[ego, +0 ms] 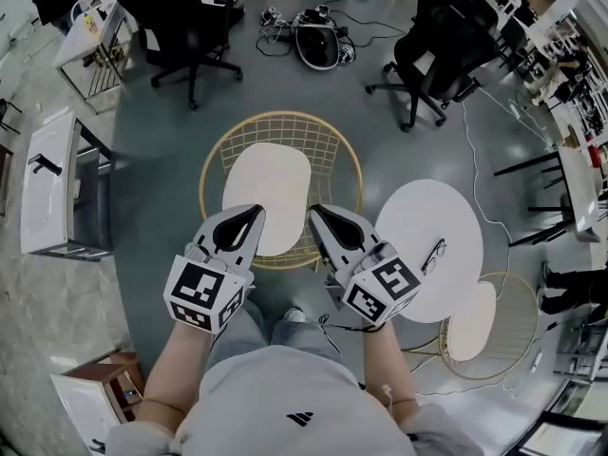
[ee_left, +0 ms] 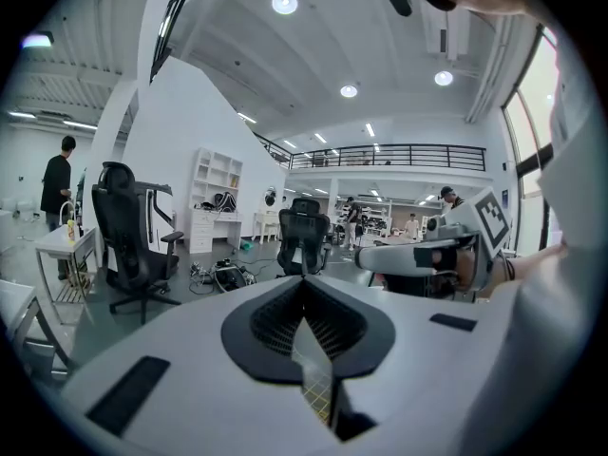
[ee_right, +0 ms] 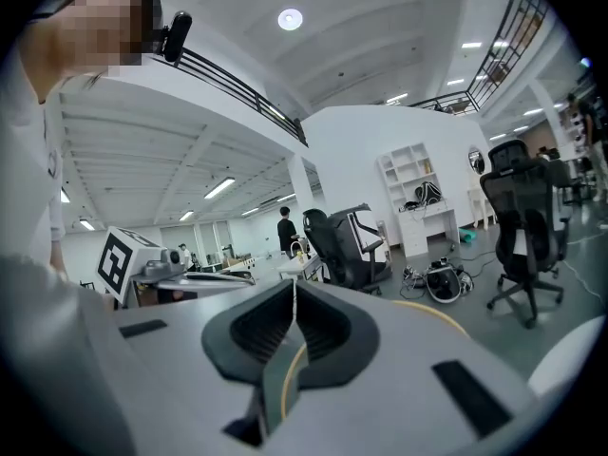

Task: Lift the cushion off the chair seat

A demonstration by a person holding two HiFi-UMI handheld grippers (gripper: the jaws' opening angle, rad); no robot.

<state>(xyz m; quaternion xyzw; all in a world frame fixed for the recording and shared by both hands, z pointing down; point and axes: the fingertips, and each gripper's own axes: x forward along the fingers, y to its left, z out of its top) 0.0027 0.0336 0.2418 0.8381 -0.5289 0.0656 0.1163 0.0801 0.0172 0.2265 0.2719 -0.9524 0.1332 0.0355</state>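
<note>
A cream cushion point(ego: 268, 194) lies on the seat of a round gold wire chair point(ego: 334, 148) in the middle of the head view. My left gripper point(ego: 256, 211) hovers over the cushion's near left part, jaws shut with nothing between them. My right gripper point(ego: 314, 213) is just right of the cushion's near edge, over the chair's wire rim, also shut and empty. In the left gripper view my left gripper point(ee_left: 305, 282) shows its tips together, with gold mesh seen through the gap below. In the right gripper view my right gripper point(ee_right: 293, 287) is closed and the gold rim point(ee_right: 446, 313) curves beyond it.
A round white table point(ego: 427, 247) stands to the right of the chair, with a pair of glasses point(ego: 433, 254) on it. A second wire chair with a cushion point(ego: 472, 320) is at lower right. Black office chairs point(ego: 180, 17) and a cable pile point(ego: 314, 36) lie beyond. A white cabinet point(ego: 49, 186) stands left.
</note>
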